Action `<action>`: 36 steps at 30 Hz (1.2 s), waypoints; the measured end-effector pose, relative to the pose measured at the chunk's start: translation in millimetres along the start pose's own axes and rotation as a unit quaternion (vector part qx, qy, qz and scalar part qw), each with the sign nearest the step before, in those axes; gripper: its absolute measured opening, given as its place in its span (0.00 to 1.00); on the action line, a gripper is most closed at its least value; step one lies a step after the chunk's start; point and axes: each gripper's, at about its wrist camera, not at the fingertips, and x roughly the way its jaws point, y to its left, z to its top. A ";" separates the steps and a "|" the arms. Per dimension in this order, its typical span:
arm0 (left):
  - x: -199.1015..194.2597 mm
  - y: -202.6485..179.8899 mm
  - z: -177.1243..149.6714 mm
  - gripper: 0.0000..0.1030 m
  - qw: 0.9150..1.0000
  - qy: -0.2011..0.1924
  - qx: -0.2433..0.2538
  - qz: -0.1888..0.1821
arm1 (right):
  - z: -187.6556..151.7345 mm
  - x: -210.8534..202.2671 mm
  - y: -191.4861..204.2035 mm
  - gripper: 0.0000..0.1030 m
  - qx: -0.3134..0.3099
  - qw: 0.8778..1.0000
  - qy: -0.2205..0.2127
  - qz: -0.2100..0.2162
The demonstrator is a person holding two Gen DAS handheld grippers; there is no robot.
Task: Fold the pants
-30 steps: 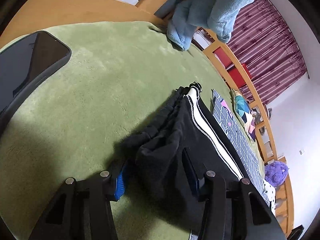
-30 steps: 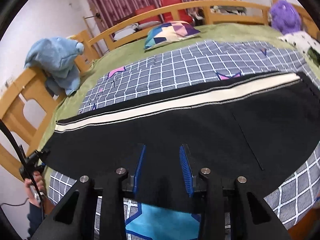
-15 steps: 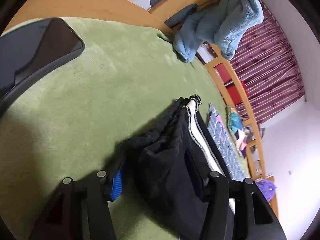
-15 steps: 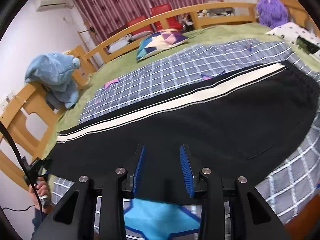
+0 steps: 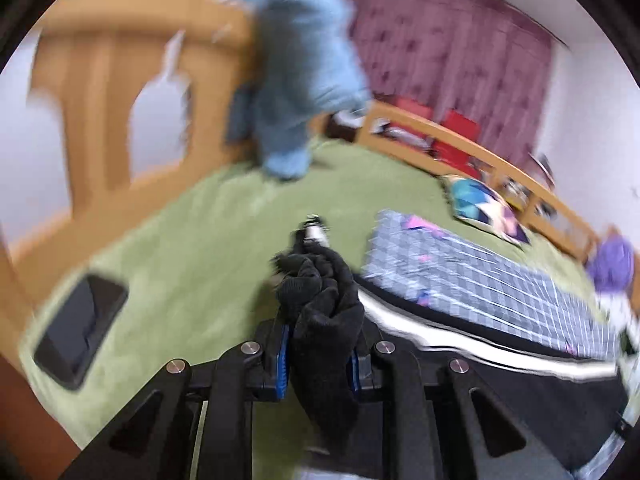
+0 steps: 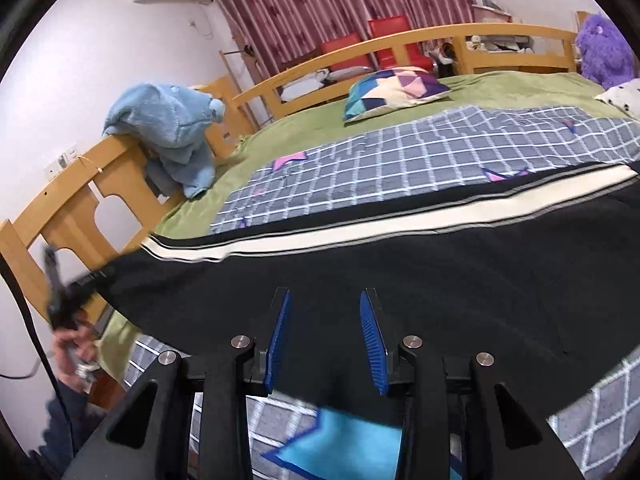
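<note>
Black pants (image 6: 440, 272) with a white side stripe lie stretched across the checked blanket (image 6: 400, 160) on the bed. In the blurred left wrist view, my left gripper (image 5: 320, 340) is closing, its blue pads pressing a bunched end of the pants (image 5: 320, 292) and holding it raised above the green bed cover (image 5: 192, 248). The right wrist view shows that gripper (image 6: 96, 278) as a dark blur at the pants' left end, with a hand below it. My right gripper (image 6: 324, 320) hovers over the pants' near edge. Its jaws are apart, both blue pad faces bare and the cloth flat beneath.
A dark phone-like device (image 5: 80, 328) lies on the green cover at left. A blue plush garment (image 6: 172, 128) hangs over the wooden footboard (image 6: 80, 200). A patterned pillow (image 6: 396, 88) and a purple plush toy (image 6: 604, 48) sit by the far rail.
My left gripper closed on the bunched pants end, rose off the bed and rolled, so its view now looks across the bed. The right gripper barely shifted.
</note>
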 end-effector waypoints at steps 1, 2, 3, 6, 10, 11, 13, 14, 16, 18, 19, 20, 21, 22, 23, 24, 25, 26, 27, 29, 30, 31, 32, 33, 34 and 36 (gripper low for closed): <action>-8.3 -20.0 5.9 0.20 1.000 -0.005 0.020 -0.007 | -4.2 -2.9 -5.8 0.35 0.002 1.000 0.000 -0.007; -16.8 -43.9 11.3 0.20 0.999 -0.009 0.046 -0.016 | -7.9 -3.8 -10.8 0.35 0.004 1.000 0.000 -0.012; -25.7 -70.3 14.2 0.20 0.997 -0.015 0.076 -0.025 | -13.9 -5.6 -19.0 0.35 0.006 1.000 -0.001 -0.019; -46.6 -155.0 5.1 0.20 0.983 -0.027 0.169 -0.064 | -33.1 -10.4 -50.1 0.35 0.025 0.999 0.003 -0.040; -44.9 -248.1 -34.1 0.19 0.967 0.000 0.229 -0.112 | -49.1 -27.4 -87.3 0.32 0.051 0.997 -0.007 -0.059; -39.1 -269.2 -46.6 0.19 0.964 0.013 0.236 -0.120 | -51.1 -32.2 -94.7 0.32 0.061 0.996 -0.012 -0.059; -25.6 -304.1 -73.9 0.19 0.959 0.043 0.241 -0.141 | -54.8 -40.7 -109.2 0.32 0.083 0.995 -0.020 -0.053; -18.9 -316.8 -87.5 0.19 0.957 0.059 0.240 -0.155 | -55.9 -45.1 -116.3 0.32 0.091 0.994 -0.022 -0.052; -10.3 -338.4 -119.9 0.19 0.949 0.091 0.245 -0.178 | -56.0 -52.1 -125.1 0.32 0.098 0.993 -0.029 -0.053; -5.4 -353.8 -154.0 0.19 0.939 0.126 0.262 -0.184 | -54.8 -55.7 -129.2 0.32 0.100 0.993 -0.032 -0.049; -4.1 -358.6 -165.7 0.20 0.935 0.141 0.270 -0.184 | -54.7 -56.6 -130.4 0.32 0.100 0.993 -0.031 -0.046; 0.7 -359.2 -177.4 0.23 0.927 0.171 0.277 -0.187 | -54.3 -56.5 -130.6 0.32 0.099 0.994 -0.029 -0.044; 2.5 -356.1 -181.0 0.24 0.925 0.184 0.275 -0.187 | -54.1 -56.2 -130.6 0.32 0.096 0.994 -0.028 -0.042; 2.3 -351.6 -180.1 0.25 0.926 0.190 0.264 -0.193 | -53.3 -55.0 -128.9 0.32 0.093 0.994 -0.027 -0.043; -1.4 -343.8 -175.9 0.30 0.926 0.192 0.249 -0.210 | -53.3 -53.9 -127.6 0.32 0.088 0.995 -0.025 -0.044; -7.0 -333.9 -168.8 0.34 0.925 0.195 0.234 -0.228 | -52.8 -51.8 -125.9 0.32 0.084 0.995 -0.023 -0.044; -11.4 -324.3 -160.5 0.42 0.924 0.196 0.222 -0.242 | -53.0 -48.8 -123.4 0.32 0.079 0.996 -0.019 -0.041; -15.0 -317.0 -156.6 0.50 0.924 0.195 0.216 -0.247 | -53.5 -46.9 -121.9 0.33 0.075 0.996 -0.016 -0.040; -20.9 -305.5 -149.3 0.53 0.926 0.190 0.209 -0.252 | -53.7 -43.1 -118.7 0.33 0.069 0.997 -0.010 -0.039; -26.6 -286.1 -137.8 0.56 0.933 0.169 0.201 -0.245 | -53.5 -35.2 -111.3 0.33 0.060 0.998 0.001 -0.036; -29.4 -269.3 -130.1 0.57 0.939 0.159 0.195 -0.234 | -54.9 -34.9 -109.2 0.33 0.057 0.998 0.004 -0.034; -26.0 -260.9 -123.6 0.58 0.942 0.157 0.190 -0.229 | -55.2 -31.7 -103.8 0.33 0.052 0.998 0.008 -0.031; -22.7 -246.9 -116.9 0.58 0.945 0.155 0.180 -0.224 | -54.7 -28.7 -97.5 0.33 0.047 0.998 0.011 -0.026; -18.9 -231.2 -111.5 0.59 0.950 0.154 0.172 -0.212 | -56.0 -27.4 -92.1 0.33 0.044 0.999 0.012 -0.022; -15.9 -224.5 -108.4 0.60 0.953 0.153 0.168 -0.201 | -54.6 -24.8 -86.7 0.35 0.040 0.999 0.013 -0.013; -4.9 -201.3 -104.7 0.60 0.960 0.150 0.163 -0.170 | -51.3 -18.2 -75.0 0.40 0.034 0.999 0.014 0.004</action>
